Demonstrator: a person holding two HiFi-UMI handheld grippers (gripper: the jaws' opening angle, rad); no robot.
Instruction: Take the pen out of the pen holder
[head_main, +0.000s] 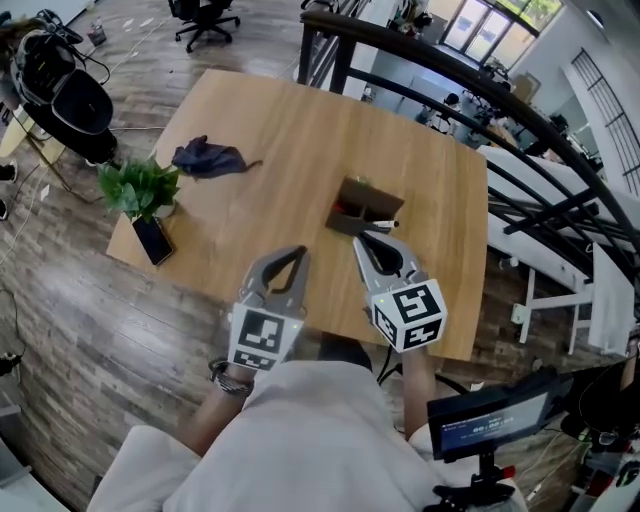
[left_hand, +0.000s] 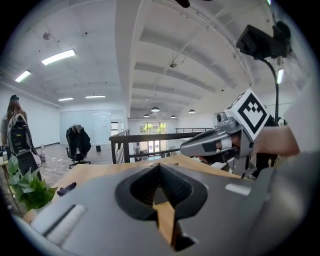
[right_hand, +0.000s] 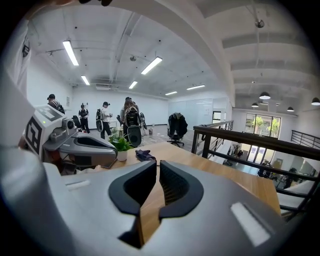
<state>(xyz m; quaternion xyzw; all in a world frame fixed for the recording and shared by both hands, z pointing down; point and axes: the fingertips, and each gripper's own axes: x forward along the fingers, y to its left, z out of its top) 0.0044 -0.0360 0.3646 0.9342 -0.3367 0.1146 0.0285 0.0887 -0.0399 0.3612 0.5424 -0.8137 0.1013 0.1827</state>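
Note:
A brown pen holder (head_main: 360, 207) stands on the wooden table (head_main: 280, 130), right of centre. A dark pen (head_main: 384, 225) with a pale tip shows at the holder's near right side. My right gripper (head_main: 363, 238) is shut and empty, its tips just short of the holder's near edge. My left gripper (head_main: 300, 250) is also shut and empty, a little to the left of the holder over bare wood. In the left gripper view the jaws (left_hand: 159, 166) meet, with the right gripper's body to the right. The right gripper (right_hand: 155, 165) points across the table; neither gripper view shows the holder.
A dark cloth (head_main: 208, 158) lies at the table's far left. A potted plant (head_main: 140, 190) and a black phone (head_main: 153, 240) sit at the left corner. Black railings (head_main: 520, 130) run behind the table, and a small screen (head_main: 490, 420) stands at my lower right.

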